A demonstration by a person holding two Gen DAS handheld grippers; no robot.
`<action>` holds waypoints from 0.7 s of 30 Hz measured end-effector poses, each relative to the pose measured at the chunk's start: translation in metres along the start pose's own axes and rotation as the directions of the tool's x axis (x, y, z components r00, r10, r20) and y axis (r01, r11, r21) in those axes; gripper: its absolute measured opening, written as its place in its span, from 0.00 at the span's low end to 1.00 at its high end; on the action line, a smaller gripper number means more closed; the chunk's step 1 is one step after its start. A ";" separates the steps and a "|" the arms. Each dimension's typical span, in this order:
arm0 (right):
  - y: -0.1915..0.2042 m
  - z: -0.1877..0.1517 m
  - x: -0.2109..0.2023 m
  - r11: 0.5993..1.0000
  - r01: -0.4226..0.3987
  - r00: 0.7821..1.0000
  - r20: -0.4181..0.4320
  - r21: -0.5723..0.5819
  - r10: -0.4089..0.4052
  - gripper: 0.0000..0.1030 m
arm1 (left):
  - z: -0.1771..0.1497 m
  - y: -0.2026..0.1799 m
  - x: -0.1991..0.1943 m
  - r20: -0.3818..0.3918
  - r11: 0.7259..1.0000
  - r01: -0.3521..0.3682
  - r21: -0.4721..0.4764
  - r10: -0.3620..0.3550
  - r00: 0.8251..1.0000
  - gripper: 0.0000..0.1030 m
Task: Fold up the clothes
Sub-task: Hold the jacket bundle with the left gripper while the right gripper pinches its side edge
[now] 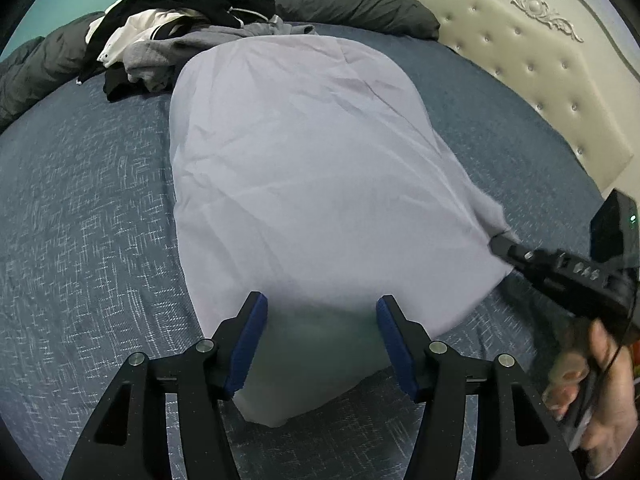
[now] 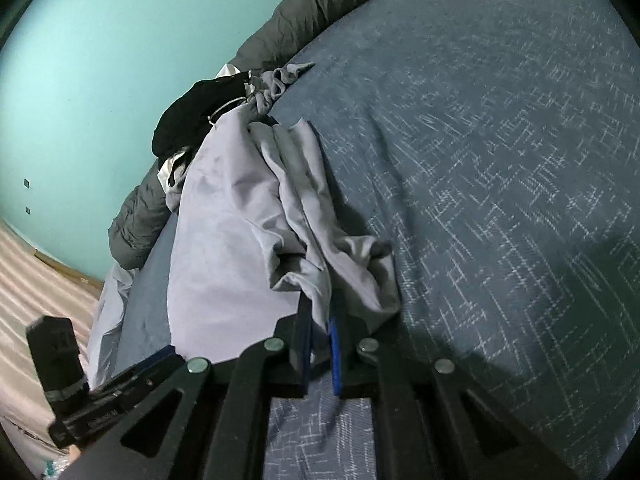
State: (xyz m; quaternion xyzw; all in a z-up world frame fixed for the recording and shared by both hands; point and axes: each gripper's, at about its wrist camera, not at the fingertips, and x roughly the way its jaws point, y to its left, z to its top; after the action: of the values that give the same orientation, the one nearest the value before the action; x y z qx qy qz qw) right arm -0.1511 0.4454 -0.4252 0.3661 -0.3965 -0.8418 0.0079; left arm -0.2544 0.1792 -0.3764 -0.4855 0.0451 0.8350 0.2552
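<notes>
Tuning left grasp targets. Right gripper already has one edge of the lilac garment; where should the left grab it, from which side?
Take the near hem of the lilac garment, the limp corner hanging between the open left gripper fingers. Come straight forward and down, pinching that edge. The right gripper is shut on the opposite side edge, so a near-corner grip probably balances it.

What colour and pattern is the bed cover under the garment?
Dark blue bed cover with pale, scratchy crosshatch lines; clearest in the right wrist view.

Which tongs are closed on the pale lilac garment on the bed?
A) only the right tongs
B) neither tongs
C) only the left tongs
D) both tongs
A: the right tongs pinch the pale lilac garment at its edge, while the left tongs stand open above it.
</notes>
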 end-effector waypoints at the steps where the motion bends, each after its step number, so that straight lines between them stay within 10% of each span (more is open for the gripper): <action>1: -0.001 0.002 -0.001 1.000 -0.004 1.000 -0.005 0.005 0.004 0.09 | 0.000 0.001 0.000 -0.001 1.000 0.002 -0.007 -0.002 1.000 0.60; 8: 0.022 0.020 -0.045 0.997 -0.072 0.990 0.124 -0.014 0.073 0.39 | -0.001 0.002 -0.001 0.004 1.000 0.013 -0.022 -0.013 1.000 0.60; 13: 0.060 0.028 -0.031 0.982 -0.152 0.985 0.071 -0.108 0.160 0.41 | -0.004 0.004 -0.003 -0.008 1.000 0.026 -0.018 -0.026 1.000 0.60; 21: 0.068 0.021 0.045 0.958 0.076 0.989 -0.103 -0.277 -0.108 0.28 | -0.006 0.020 -0.020 0.010 0.997 0.053 -0.055 -0.052 0.999 0.60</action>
State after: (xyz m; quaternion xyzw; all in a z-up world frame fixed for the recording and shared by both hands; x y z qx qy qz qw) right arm -0.2155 0.3991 -0.3980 0.4283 -0.2586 -0.8648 0.0423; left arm -0.2514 0.1528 -0.3662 -0.4899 0.0080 0.8309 0.2637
